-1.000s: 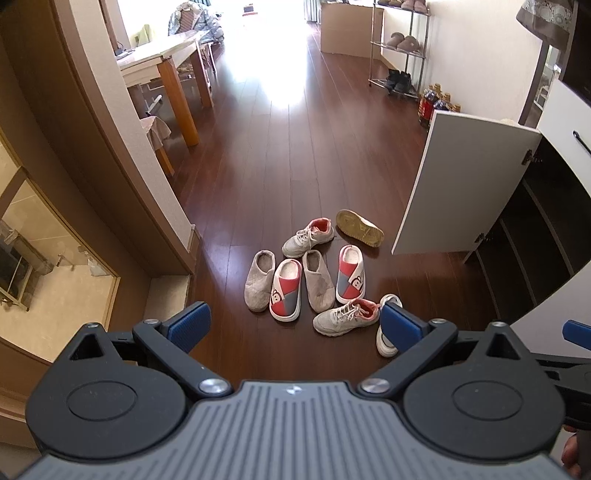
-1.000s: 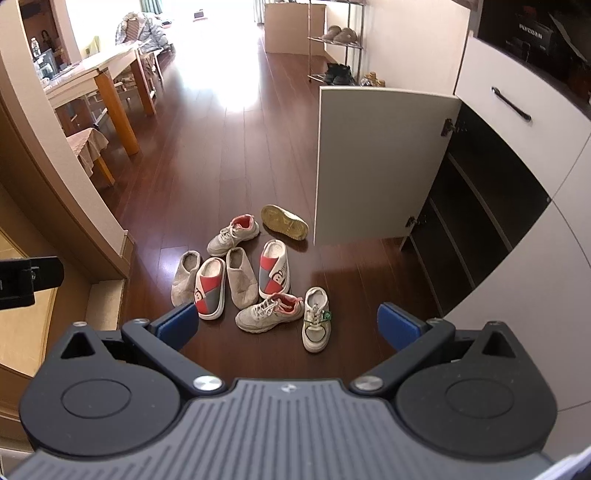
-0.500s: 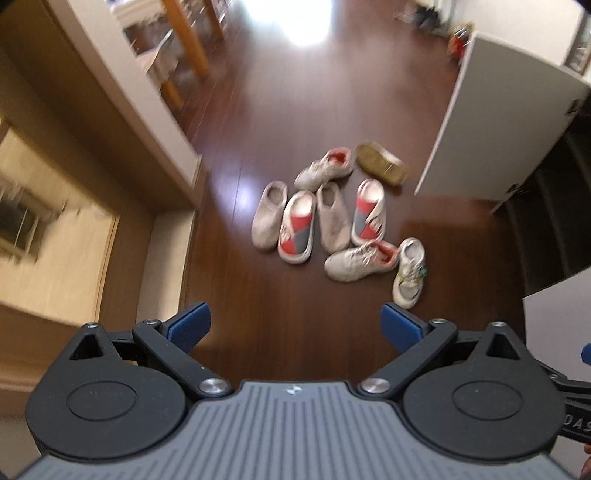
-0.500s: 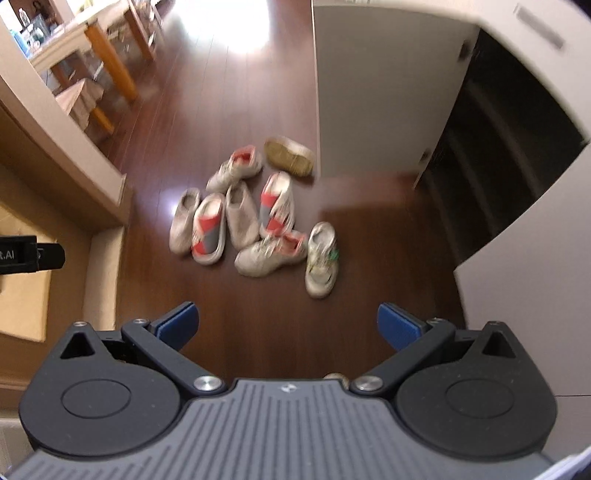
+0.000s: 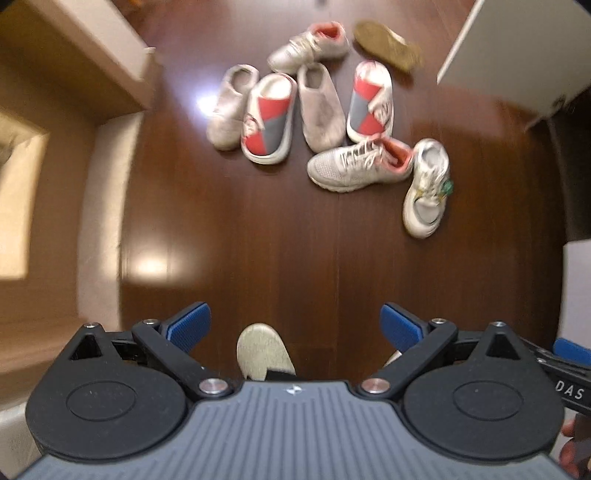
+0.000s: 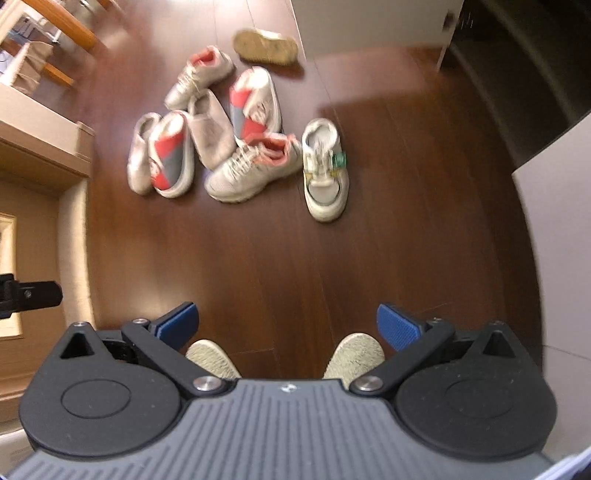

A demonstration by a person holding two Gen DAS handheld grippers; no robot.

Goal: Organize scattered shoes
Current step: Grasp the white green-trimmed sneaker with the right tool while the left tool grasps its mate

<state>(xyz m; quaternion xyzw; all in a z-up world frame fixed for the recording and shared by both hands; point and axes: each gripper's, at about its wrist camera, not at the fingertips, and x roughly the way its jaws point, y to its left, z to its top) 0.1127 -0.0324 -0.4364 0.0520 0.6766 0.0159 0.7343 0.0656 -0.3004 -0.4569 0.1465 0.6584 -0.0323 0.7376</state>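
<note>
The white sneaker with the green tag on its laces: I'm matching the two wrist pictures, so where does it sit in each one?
Left wrist view: the white sneaker with the green tag lies right of centre, at the right end of the shoe cluster.
Right wrist view: the same sneaker lies just right of centre, in the upper half.
Shared landmark: the white lace-up sneaker with a coral lining lies immediately to its left in both.

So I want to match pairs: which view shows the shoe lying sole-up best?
The right wrist view. The sole-up shoe lies whole beside the white cabinet door, its tan tread fairly clear. In the left wrist view the same shoe sits near the top edge, whole but more blurred.
</note>
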